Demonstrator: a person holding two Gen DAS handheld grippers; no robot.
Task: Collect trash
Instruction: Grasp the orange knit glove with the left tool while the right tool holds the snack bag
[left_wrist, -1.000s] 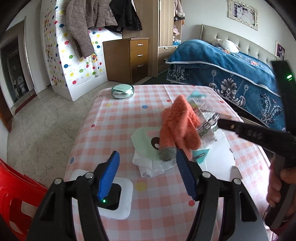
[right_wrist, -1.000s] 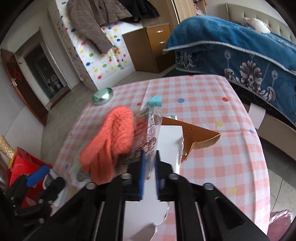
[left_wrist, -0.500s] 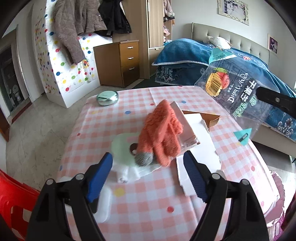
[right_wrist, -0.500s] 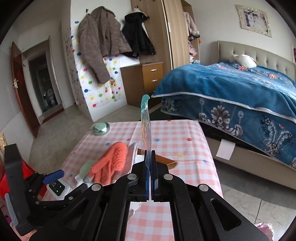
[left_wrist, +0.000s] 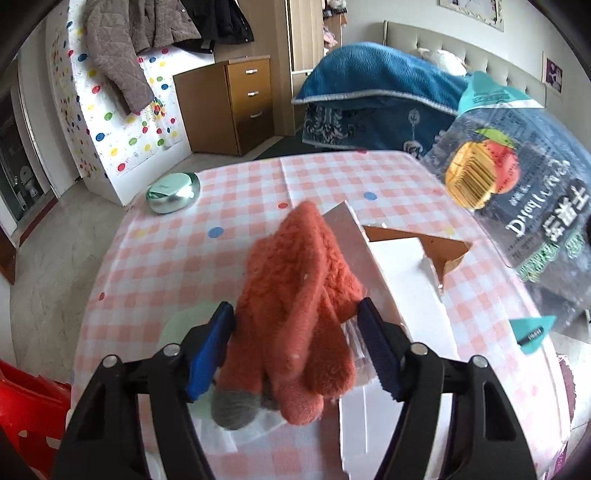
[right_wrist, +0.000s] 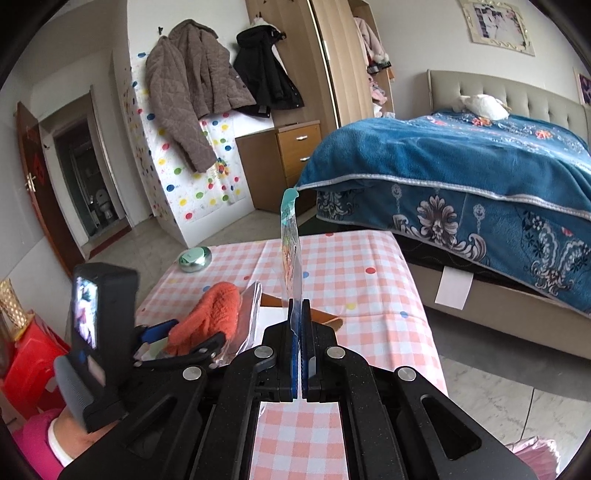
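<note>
On my screens, itemised:

One plastic snack bag (right_wrist: 291, 243) — thin, glossy, clear with a teal top strip and a fruit-and-barcode label. My right gripper (right_wrist: 299, 332) is pinched tight on its lower edge; the bag stands edge-on above the jaws, lifted off the table and hanging past its right edge in the left wrist view (left_wrist: 517, 192).

One orange glove (left_wrist: 299, 295), fuzzy knit with a grey fingertip, draped over a flat silvery packet near the table's front edge. My left gripper (left_wrist: 295, 332) is spread wide, one blue pad on each side of the glove; I cannot tell whether the pads touch it.

One table (left_wrist: 177, 258) under a pink-and-white checked cloth with coloured dots.

One white card sheet (left_wrist: 406, 288), torn along its edge, right of the glove; one brown cardboard flap (left_wrist: 439, 247) at its far end.

One round silvery-green tin (left_wrist: 173, 192) at the far left corner — open cloth around it.
</note>
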